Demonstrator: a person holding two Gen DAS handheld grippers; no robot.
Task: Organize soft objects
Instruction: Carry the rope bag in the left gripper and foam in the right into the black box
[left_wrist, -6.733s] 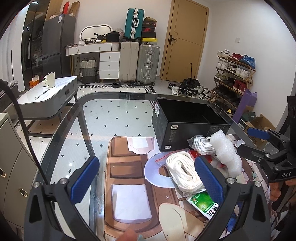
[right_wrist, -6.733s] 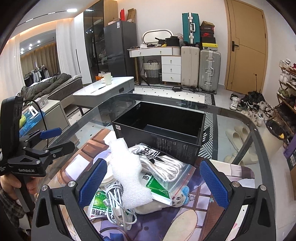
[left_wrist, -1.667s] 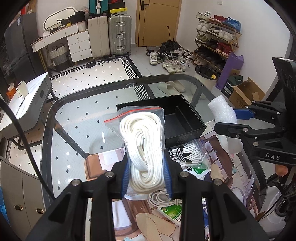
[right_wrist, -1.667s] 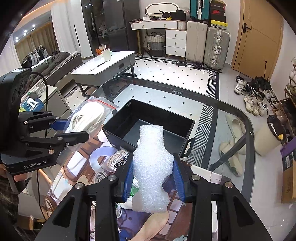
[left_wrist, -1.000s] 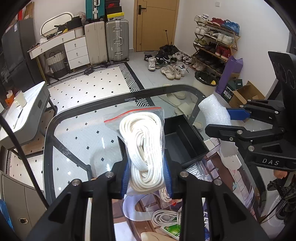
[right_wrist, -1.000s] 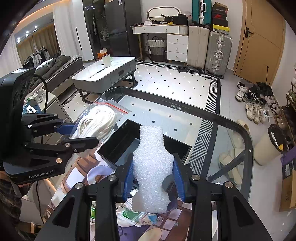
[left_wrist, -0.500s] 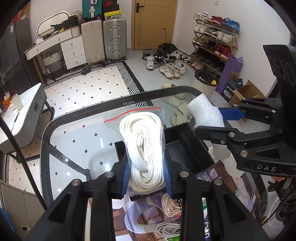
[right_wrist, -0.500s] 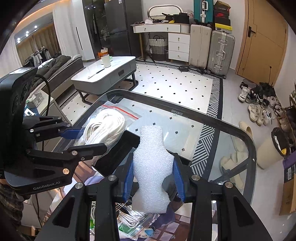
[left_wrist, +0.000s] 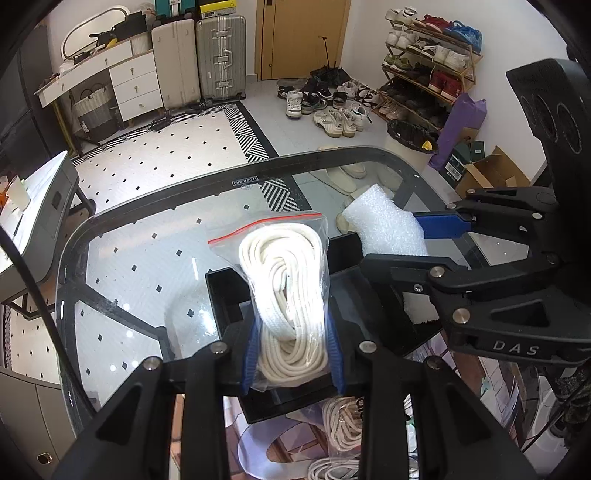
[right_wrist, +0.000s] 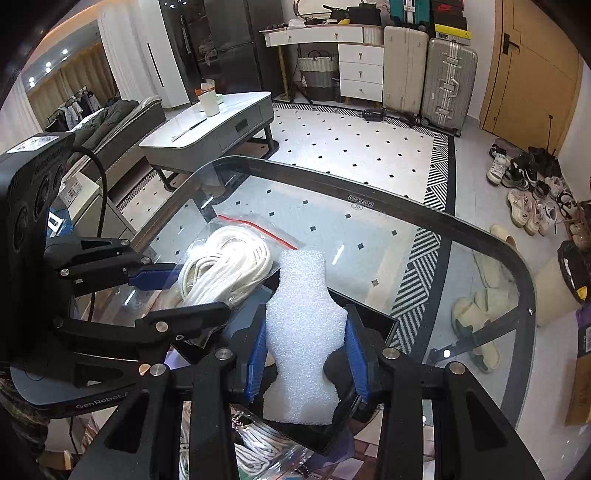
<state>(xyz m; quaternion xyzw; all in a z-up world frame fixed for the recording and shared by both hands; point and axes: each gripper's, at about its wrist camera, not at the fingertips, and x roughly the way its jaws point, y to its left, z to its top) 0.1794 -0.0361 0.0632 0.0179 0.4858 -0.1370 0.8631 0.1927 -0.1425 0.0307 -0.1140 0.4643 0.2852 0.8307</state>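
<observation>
The glass bench (left_wrist: 122, 258) carries a black box (left_wrist: 229, 295) near its middle, with more rope bundles (left_wrist: 343, 421) lying on the near side of the box. Above the box, the left claw (left_wrist: 291, 358) pinches a clear zip bag of white rope (left_wrist: 288, 288) between its blue pads, and the bag stands upright over the box's left part. Just to its right, the right claw (right_wrist: 306, 358) squeezes a white foam piece (right_wrist: 303, 332) at its waist, held over the box's right part.
</observation>
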